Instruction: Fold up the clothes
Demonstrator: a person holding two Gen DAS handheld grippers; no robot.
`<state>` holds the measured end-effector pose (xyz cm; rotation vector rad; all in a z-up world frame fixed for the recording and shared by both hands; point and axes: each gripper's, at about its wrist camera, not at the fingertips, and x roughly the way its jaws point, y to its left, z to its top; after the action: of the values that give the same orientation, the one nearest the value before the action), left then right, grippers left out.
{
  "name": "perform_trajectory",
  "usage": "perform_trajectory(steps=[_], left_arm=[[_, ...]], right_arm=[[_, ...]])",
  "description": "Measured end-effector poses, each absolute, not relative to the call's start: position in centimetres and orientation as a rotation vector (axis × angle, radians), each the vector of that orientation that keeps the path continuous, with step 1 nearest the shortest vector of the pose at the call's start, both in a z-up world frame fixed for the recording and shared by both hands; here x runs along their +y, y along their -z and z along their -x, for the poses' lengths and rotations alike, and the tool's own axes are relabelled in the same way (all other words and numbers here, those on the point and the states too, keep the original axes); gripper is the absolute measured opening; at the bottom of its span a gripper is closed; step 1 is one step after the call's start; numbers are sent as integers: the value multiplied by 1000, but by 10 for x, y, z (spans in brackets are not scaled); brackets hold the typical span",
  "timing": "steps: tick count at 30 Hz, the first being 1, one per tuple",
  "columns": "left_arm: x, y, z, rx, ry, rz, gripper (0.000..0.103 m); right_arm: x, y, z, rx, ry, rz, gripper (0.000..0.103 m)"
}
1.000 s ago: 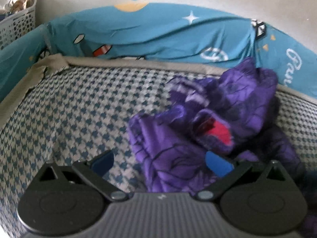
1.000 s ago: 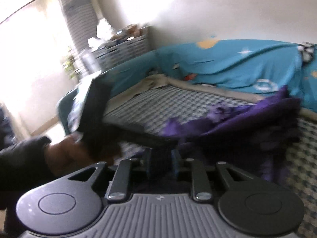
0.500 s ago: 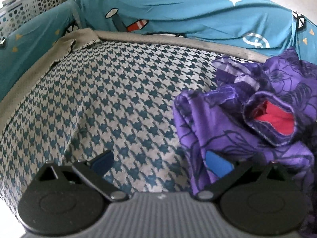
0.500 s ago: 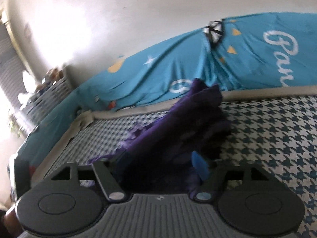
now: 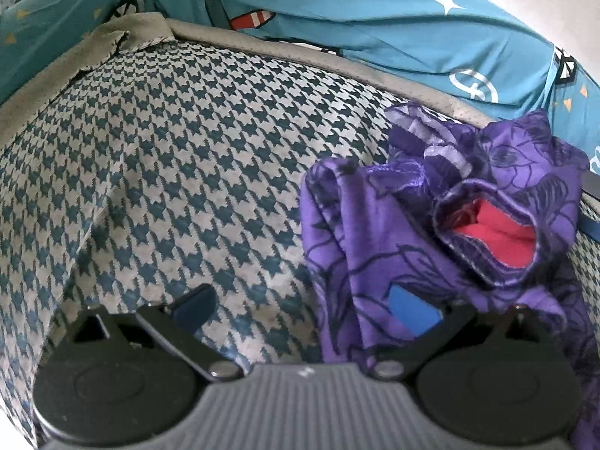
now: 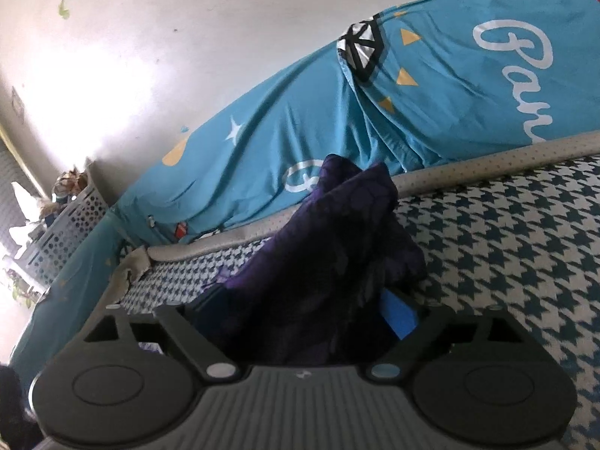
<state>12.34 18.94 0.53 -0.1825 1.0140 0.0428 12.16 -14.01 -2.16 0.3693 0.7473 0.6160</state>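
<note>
A crumpled purple garment [image 5: 378,232] with a dark flower print and a red lining [image 5: 495,232] lies in a heap on the houndstooth bed cover [image 5: 180,157]. My left gripper [image 5: 300,307] hovers low over the cover, open; its right pad [image 5: 412,305] sits over the heap's near edge, its left pad over bare cover. In the right wrist view the same garment [image 6: 330,247] rises in a dark bunch between the spread fingers of my right gripper [image 6: 303,309], which is open. Only its right blue pad [image 6: 397,313] shows; cloth hides the left one.
A teal printed sheet [image 5: 375,26] drapes along the back of the bed behind a grey padded edge [image 5: 262,48]. White perforated baskets [image 6: 63,232] stand at the far left by a pale wall. Bare houndstooth cover spreads left of the heap.
My right gripper went from shut to open and swung toward the wall, the garment now bunched between its fingers. My left gripper moved lower and closer to the heap's left edge, staying open.
</note>
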Motion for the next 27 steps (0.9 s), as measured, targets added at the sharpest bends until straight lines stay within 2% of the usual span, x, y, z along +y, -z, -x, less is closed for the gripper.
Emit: perform_trajectory(steps=[10,13,15,18,27], left_arm=[[188,2,-126,1030,-46,198,103],[188,5,-128,1037,-45,202,103],[187,6,-128,1038,-44,200,103],[186,6,-129,1034,-43,193,103],[172,-5,-134,988,-47,196,103]], right_arm=[[-114,51,-144,782,-632,-334,89],[-107,55,-145,774,-621,-300,69],[-106,57,-146,774,-610,-287,38],[-108,56,-147,772,-607,-294,24],[-119,22,-128,659,-485,-241,19]])
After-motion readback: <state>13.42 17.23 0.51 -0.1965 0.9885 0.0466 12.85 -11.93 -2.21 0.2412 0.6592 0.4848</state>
